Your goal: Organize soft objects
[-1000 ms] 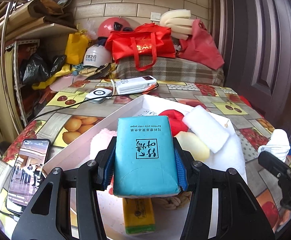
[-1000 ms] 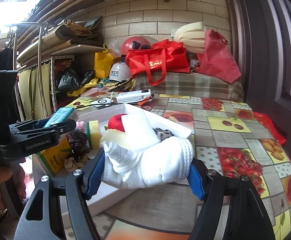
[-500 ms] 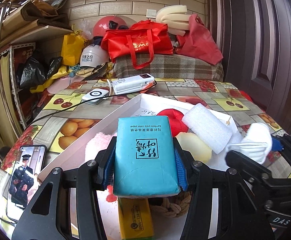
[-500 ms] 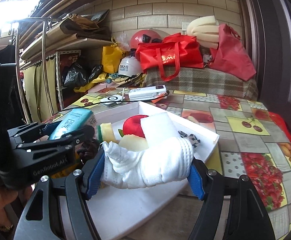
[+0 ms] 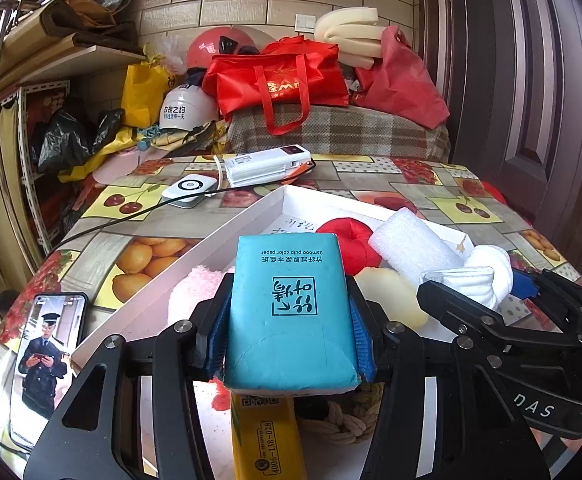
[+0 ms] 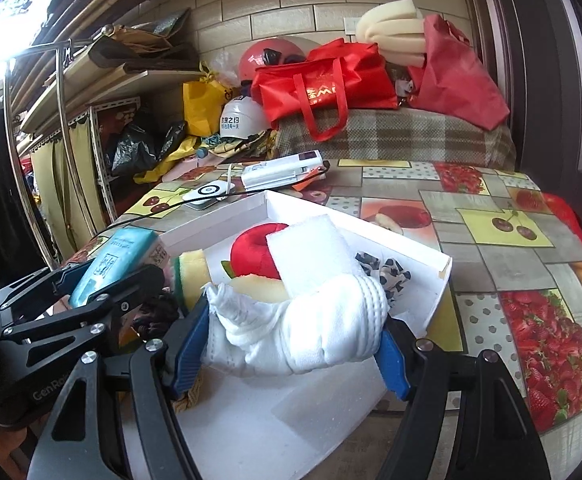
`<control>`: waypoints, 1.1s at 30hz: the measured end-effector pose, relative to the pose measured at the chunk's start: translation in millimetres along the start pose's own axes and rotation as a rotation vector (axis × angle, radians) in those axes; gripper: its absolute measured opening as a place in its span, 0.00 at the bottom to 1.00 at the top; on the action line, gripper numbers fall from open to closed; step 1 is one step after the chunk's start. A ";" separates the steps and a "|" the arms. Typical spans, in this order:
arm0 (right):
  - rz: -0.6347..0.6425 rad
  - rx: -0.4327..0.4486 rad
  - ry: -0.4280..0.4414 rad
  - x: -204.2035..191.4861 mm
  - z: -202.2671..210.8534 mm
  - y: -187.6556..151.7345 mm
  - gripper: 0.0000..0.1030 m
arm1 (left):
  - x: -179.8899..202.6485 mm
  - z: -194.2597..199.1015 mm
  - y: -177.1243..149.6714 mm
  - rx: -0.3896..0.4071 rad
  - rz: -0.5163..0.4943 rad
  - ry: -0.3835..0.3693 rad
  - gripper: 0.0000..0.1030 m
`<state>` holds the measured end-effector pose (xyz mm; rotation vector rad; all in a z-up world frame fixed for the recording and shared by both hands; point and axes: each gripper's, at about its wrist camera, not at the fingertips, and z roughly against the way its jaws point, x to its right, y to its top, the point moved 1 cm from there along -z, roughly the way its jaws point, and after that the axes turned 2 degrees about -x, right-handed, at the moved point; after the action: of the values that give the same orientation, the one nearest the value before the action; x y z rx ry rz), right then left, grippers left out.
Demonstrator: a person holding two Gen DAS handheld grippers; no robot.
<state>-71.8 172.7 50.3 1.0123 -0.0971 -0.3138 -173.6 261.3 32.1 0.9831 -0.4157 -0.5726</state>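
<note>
My left gripper [image 5: 289, 316] is shut on a teal tissue pack [image 5: 291, 312] and holds it above the near end of a shallow white box [image 5: 247, 216]. My right gripper [image 6: 291, 336] is shut on a rolled white cloth [image 6: 307, 328], held over the box [image 6: 431, 276]; it also shows at the right of the left wrist view [image 5: 487, 276]. In the box lie a red plush apple [image 6: 251, 252], a white foam block [image 6: 311, 252], a pale yellow sponge [image 5: 391, 292], a pink fluffy item [image 5: 195, 288], a yellow pack [image 5: 267, 436] and a rope coil [image 5: 343, 416].
A phone [image 5: 47, 356] playing a video lies left of the box. A white power bank [image 5: 267, 164] and a round charger [image 5: 189, 188] with cable lie behind it. Red bags [image 5: 283, 76] and helmets are piled at the back. A dark door [image 5: 531, 80] stands at the right.
My right gripper has carried the white cloth leftward from the table's right side to above the box, close beside my left gripper. The left gripper still holds the tissue pack over the box.
</note>
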 end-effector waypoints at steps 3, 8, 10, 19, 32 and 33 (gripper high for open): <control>-0.001 0.004 -0.002 -0.1 1.0 0.1 0.71 | 1.5 0.5 -0.1 0.002 -0.006 0.009 0.49; 0.001 -0.021 0.005 0.9 -2.8 0.8 0.77 | -1.7 0.9 -0.1 0.002 0.010 0.024 0.51; 0.000 -0.033 0.004 1.2 -4.9 0.9 0.82 | -6.8 2.8 -0.2 0.010 0.038 0.037 0.56; 0.008 0.041 -0.025 -0.5 7.8 1.0 1.00 | -24.6 21.0 -3.6 0.098 0.130 0.133 0.92; 0.015 0.159 -0.033 -0.9 26.2 -1.3 1.00 | -20.9 35.1 -6.1 0.171 0.116 0.150 1.00; 0.009 0.173 -0.031 0.2 28.6 -1.8 1.00 | -19.1 36.7 -6.4 0.179 0.107 0.153 1.00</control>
<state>-78.4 148.4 63.9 1.1781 -0.1592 -0.3165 -211.1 246.4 43.3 1.1607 -0.3854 -0.3645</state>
